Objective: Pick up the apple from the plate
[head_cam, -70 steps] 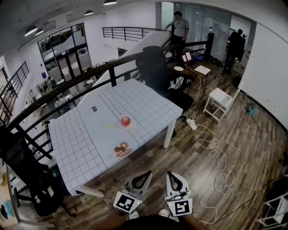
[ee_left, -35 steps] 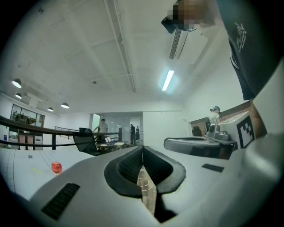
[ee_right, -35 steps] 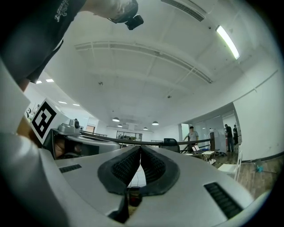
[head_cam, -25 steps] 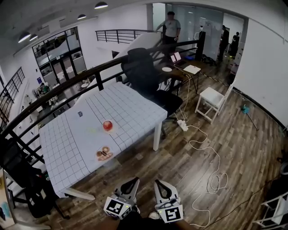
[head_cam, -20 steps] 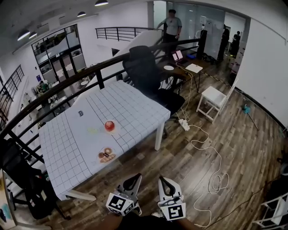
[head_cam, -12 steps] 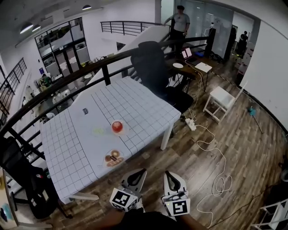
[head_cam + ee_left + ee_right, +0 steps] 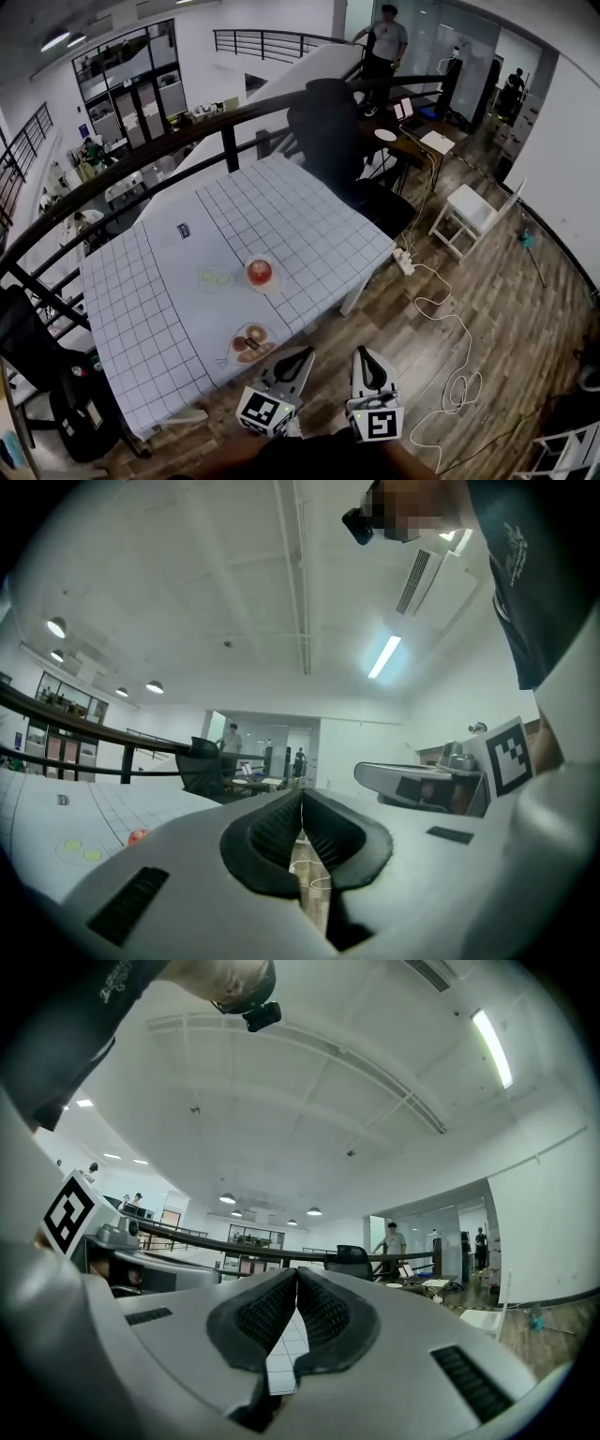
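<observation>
A red apple sits on a small clear plate near the middle of the grid-patterned table. In the left gripper view the apple is a small red dot far off at the lower left. Both grippers hang low in the head view, short of the table's near edge and well apart from the apple. My left gripper is shut with nothing in it. My right gripper has its pads meeting at the tips and is also empty.
A second plate with brown food lies near the table's front edge, between the grippers and the apple. Green slices lie left of the apple. A black office chair stands behind the table, a white stool and cables at the right. People stand far back.
The table and apple have come closer and lower in the head view as both grippers moved toward the table's edge. Both grippers have stayed shut and empty.
</observation>
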